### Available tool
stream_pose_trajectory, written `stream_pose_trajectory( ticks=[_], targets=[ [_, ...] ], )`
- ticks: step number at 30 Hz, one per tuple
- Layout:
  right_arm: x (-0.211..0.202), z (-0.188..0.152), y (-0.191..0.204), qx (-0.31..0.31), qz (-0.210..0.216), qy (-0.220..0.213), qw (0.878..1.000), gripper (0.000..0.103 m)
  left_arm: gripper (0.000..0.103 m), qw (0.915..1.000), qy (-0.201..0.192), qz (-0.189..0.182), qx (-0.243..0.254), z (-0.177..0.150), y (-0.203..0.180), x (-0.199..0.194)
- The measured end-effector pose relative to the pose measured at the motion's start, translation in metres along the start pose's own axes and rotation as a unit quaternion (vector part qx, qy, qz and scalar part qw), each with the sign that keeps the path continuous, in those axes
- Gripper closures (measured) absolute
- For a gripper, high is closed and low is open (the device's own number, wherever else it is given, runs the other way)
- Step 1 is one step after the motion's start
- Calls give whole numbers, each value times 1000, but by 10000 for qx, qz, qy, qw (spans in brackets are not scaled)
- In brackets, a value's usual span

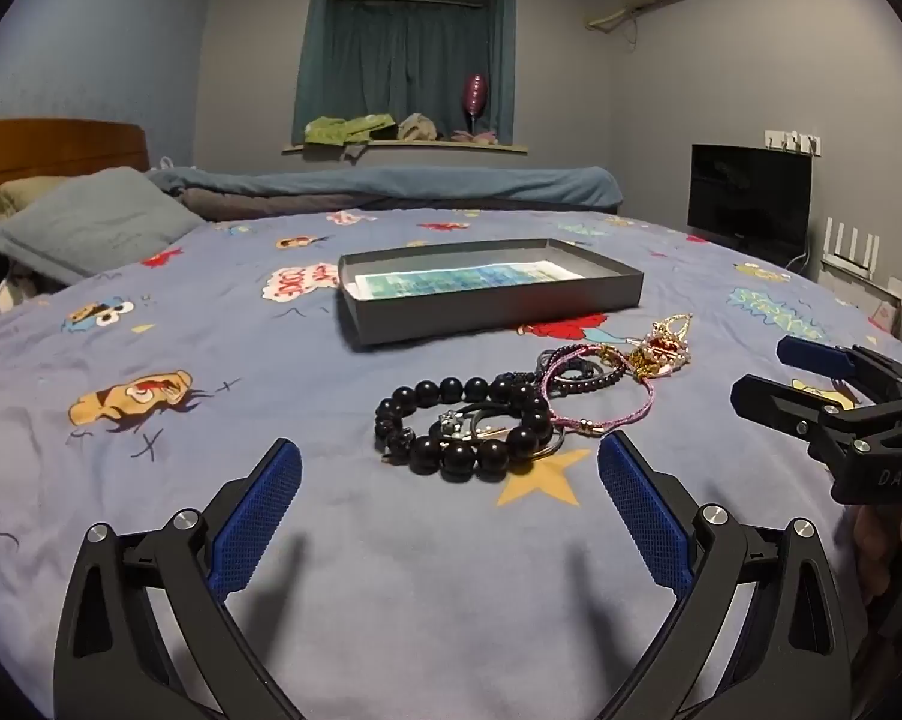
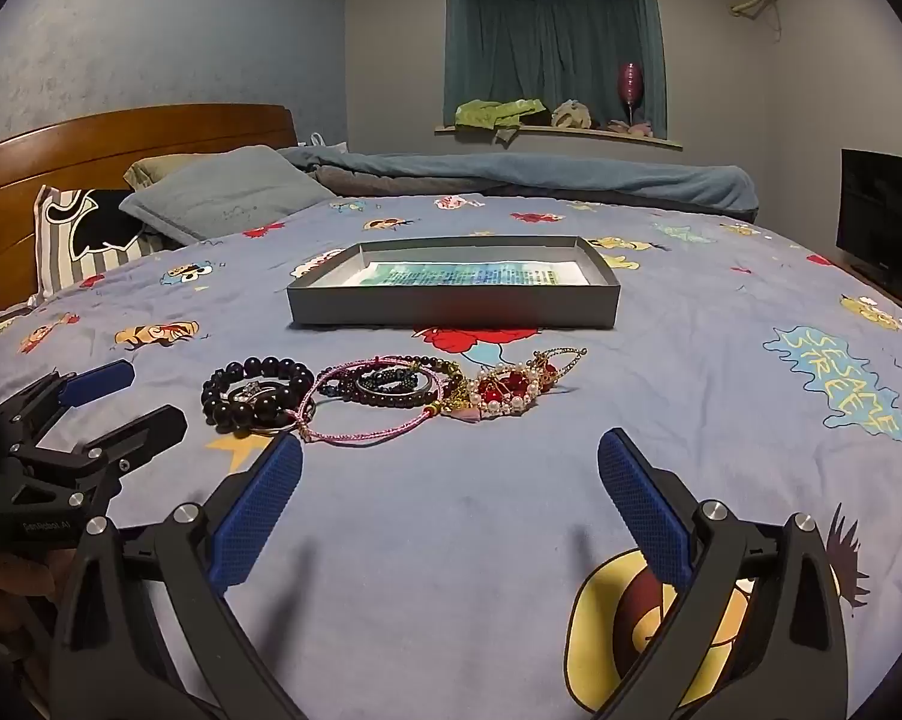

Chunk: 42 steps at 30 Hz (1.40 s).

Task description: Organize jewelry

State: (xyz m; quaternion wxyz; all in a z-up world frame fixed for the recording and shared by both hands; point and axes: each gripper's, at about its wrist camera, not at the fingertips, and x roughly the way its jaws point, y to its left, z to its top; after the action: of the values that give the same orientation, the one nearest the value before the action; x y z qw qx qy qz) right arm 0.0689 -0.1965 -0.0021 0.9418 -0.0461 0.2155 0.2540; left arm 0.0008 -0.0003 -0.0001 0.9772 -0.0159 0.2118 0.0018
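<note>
— Black bead bracelet (image 1: 463, 426) lies on the bed (image 1: 151, 480), touching the pink cord bracelet (image 2: 361, 414) and the pearl-and-red crown (image 2: 514, 387).

— And the grey box (image 1: 493, 300)?

— Just behind the pile. Left tongs (image 1: 451, 480) and right tongs (image 2: 451, 480) both gape wide, gripping nothing.

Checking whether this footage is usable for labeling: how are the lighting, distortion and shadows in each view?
Left wrist view: dim, bluish light; fisheye bends the bedspread edges and darkens the corners; the left tool casts soft shadows toward the camera; the black bead bracelet stays sharp. Right wrist view: same dimness and curvature; the right tool likewise casts soft shadows; the grey box looks slightly soft.
</note>
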Motion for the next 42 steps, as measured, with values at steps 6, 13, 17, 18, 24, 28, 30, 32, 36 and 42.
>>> stream_pose_trajectory(
  ticks=[6,13,17,18,24,28,30,32,36,42],
  targets=[
    [1,-1,1,-8,-14,-1,10000,5,5,9999,53,18,87,2,1,3],
    [2,-1,1,28,10,47,10000,5,5,9999,-9,16,108,-2,-5,0],
    [1,-1,2,29,9,55,10000,5,5,9999,-6,25,100,-3,-5,0],
    [1,-1,2,30,11,50,10000,5,5,10000,-3,28,96,-3,-5,0],
    [1,-2,2,34,12,55,10000,5,5,10000,29,5,35,-1,-2,2],
    [1,-2,1,34,16,53,10000,5,5,10000,22,0,40,-2,-1,2],
    [0,-2,1,40,14,59,10000,5,5,10000,25,6,28,-2,-1,2],
    [0,-1,1,41,15,60,10000,5,5,10000,31,0,31,-2,-1,2],
    [2,-2,1,50,19,64,10000,5,5,10000,28,3,36,-2,-1,2],
    [1,-3,3,51,21,68,10000,5,5,10000,25,4,34,-2,-1,2]
  ],
)
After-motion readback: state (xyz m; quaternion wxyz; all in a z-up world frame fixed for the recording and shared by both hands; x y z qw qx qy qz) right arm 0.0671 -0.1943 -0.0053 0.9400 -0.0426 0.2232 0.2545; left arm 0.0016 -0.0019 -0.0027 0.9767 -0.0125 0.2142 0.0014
